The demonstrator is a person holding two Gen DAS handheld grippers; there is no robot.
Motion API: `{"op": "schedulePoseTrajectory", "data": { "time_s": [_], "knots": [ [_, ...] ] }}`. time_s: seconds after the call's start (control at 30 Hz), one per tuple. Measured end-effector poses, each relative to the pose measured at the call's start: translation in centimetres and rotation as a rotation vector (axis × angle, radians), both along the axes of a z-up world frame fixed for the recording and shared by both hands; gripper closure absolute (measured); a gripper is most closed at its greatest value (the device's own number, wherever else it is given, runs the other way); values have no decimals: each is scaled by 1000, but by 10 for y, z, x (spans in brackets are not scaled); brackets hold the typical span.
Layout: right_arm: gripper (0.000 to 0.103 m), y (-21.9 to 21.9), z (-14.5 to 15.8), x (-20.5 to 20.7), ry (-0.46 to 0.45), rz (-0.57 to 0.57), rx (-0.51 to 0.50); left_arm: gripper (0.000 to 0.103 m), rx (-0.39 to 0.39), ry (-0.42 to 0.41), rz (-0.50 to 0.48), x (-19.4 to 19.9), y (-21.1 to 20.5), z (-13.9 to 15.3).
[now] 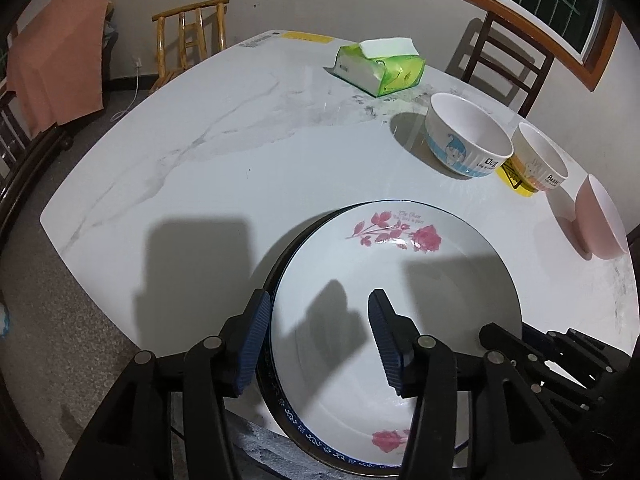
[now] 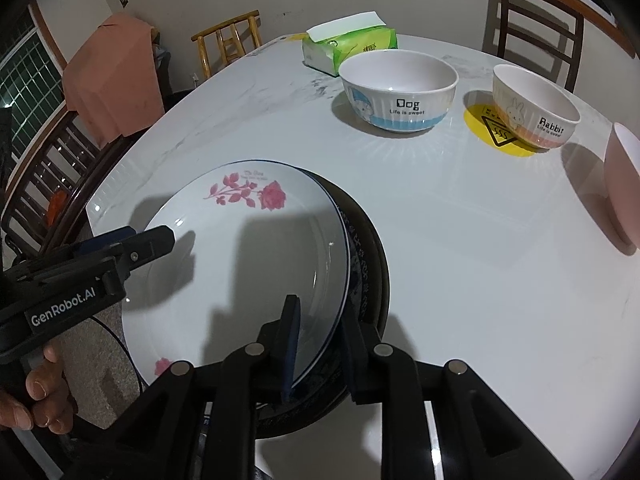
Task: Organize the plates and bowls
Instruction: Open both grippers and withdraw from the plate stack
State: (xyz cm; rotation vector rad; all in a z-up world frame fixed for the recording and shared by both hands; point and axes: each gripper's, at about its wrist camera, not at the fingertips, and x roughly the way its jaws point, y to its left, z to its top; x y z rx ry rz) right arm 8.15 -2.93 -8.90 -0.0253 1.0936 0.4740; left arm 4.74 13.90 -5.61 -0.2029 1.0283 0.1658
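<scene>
A white plate with pink roses (image 1: 400, 280) (image 2: 248, 256) lies on top of a stack with a blue-patterned plate (image 2: 362, 264) and a dark plate under it, at the table's near corner. My left gripper (image 1: 320, 320) is open, its fingers astride the stack's left rim. My right gripper (image 2: 320, 344) straddles the stack's right rim with a narrow gap, one finger above the rose plate and one outside. A "Dog" bowl (image 1: 466, 140) (image 2: 400, 92), a "Rabbit" bowl (image 1: 540, 158) (image 2: 534, 106) and a pink bowl (image 1: 600, 224) (image 2: 622, 188) stand apart to the right.
A green tissue pack (image 1: 380, 66) (image 2: 348, 46) lies at the table's far side. A yellow round sticker (image 2: 496, 130) sits under the Rabbit bowl. Chairs stand around the white marble table (image 1: 200, 184), one draped with an orange cloth (image 1: 56, 60).
</scene>
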Motion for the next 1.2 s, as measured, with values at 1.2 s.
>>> {"op": "schedulePoseTrajectory", "data": {
  "time_s": [1.2],
  "knots": [
    [72,-221,49,-12,-40,-420,-17,44,11,19,-300,42,-161,32]
  ]
}}
